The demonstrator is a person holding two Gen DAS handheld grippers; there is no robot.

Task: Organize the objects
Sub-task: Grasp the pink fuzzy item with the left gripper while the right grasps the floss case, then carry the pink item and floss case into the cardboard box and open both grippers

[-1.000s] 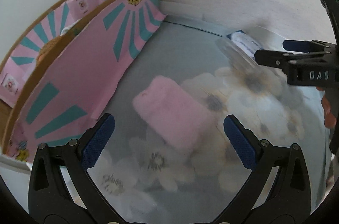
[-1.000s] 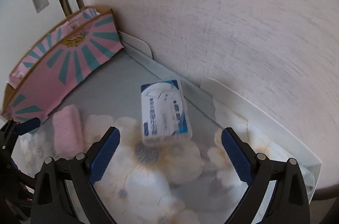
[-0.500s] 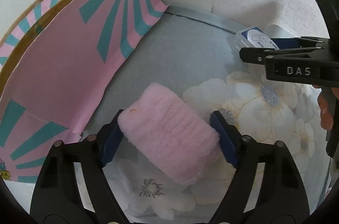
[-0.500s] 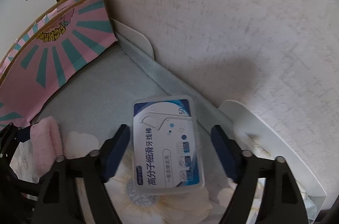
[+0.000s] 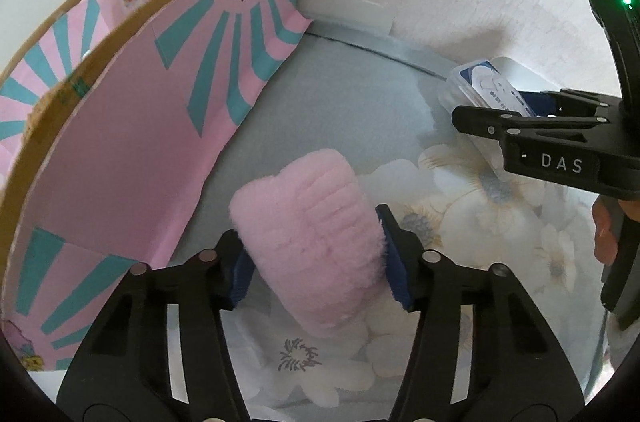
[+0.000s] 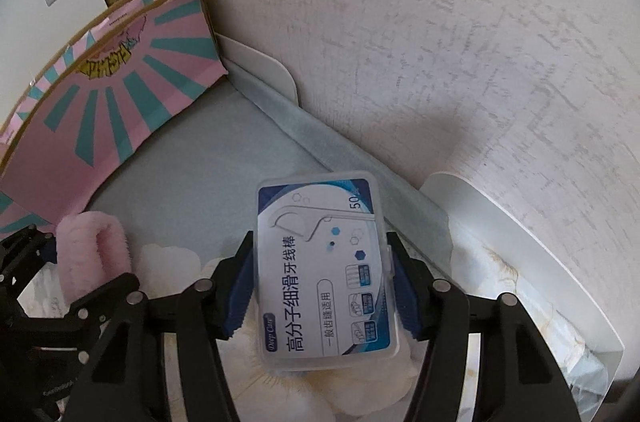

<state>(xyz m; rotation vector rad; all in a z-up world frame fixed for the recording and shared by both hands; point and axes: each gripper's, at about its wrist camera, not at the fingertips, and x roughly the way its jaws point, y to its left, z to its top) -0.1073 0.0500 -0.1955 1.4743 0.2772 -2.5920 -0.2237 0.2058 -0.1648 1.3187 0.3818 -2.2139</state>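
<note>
My left gripper (image 5: pixel 316 258) is shut on a fluffy pink cloth roll (image 5: pixel 308 222), its blue pads pressed into both sides, over the flowered tablecloth (image 5: pixel 500 222). My right gripper (image 6: pixel 322 286) is shut on a clear floss-pick box with a blue and white label (image 6: pixel 324 262). The box also shows in the left wrist view (image 5: pixel 484 90), held by the right gripper (image 5: pixel 516 114) at the right. The pink roll also shows in the right wrist view (image 6: pixel 92 250), at the left.
A pink and teal cardboard box (image 5: pixel 132 126) with open flaps stands along the left side; it also shows in the right wrist view (image 6: pixel 100 110). A textured white wall (image 6: pixel 440 42) rises just behind. White table-edge guards (image 6: pixel 520 234) line the wall side.
Both grippers moved forward over their objects and closed: the left one on the pink roll, the right one on the floss-pick box.
</note>
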